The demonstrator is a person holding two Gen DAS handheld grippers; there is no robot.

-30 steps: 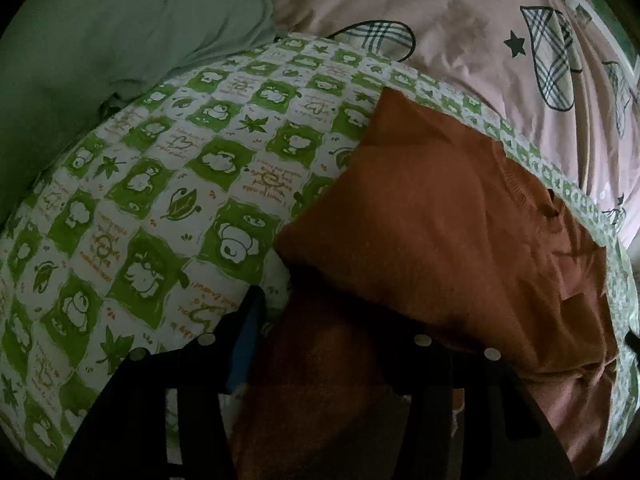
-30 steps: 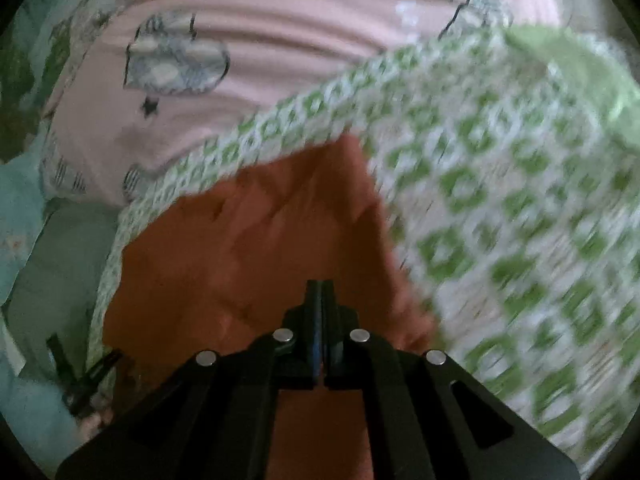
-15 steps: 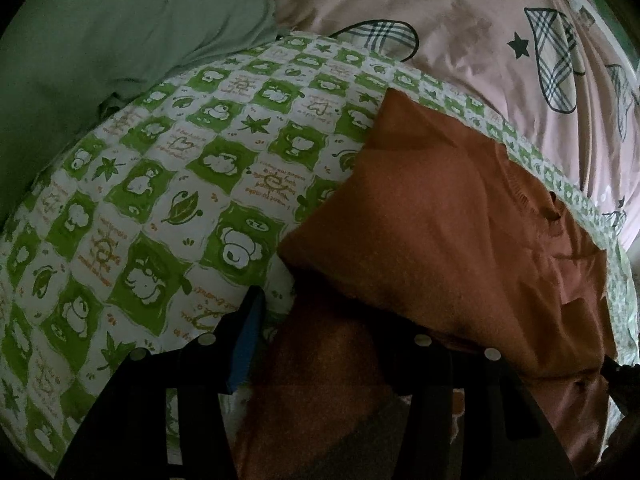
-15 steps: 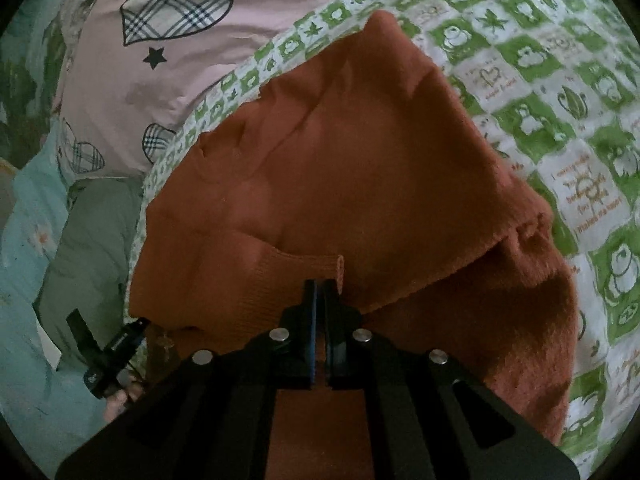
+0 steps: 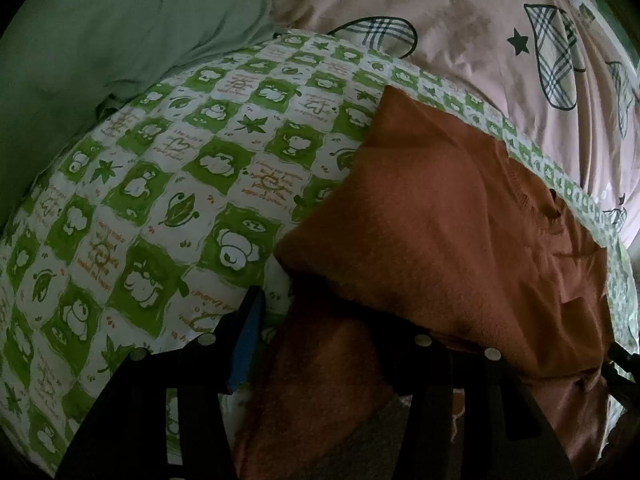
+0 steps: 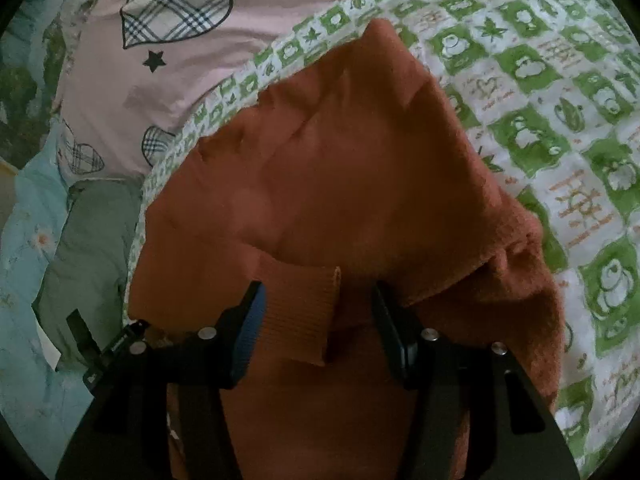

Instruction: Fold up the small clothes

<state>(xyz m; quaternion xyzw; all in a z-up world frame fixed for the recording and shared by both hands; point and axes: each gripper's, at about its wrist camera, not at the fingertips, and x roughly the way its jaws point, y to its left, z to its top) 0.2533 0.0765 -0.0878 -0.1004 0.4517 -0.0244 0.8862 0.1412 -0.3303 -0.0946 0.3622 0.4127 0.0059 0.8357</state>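
On the left we see a grey-green pillow (image 5: 100,40), and beside it the green-and-white checked quilt (image 5: 168,184) lies bare and flat, the widest free ground. Its far edge meets a pink sheet with plaid hearts (image 5: 460,12). The rust-orange sweater (image 5: 440,216) lies on the quilt's right part, folded over itself, one corner pointing far and its left fold edge slanting toward us.

Our left gripper (image 5: 320,344) points steeply down at the sweater's near left part. Its jaws stand about half open with orange cloth between them; the right finger is sunk under the fold, so we cannot tell whether the pads press the cloth.

Our right gripper (image 6: 320,320) also tilts down over the near edge. Its jaws are opening, and the ribbed cuff (image 6: 300,312) lies loose between them, touching neither pad.

The sweater's near hem is cut off by both grippers' bodies. Dim light blurs the far-right bedding.
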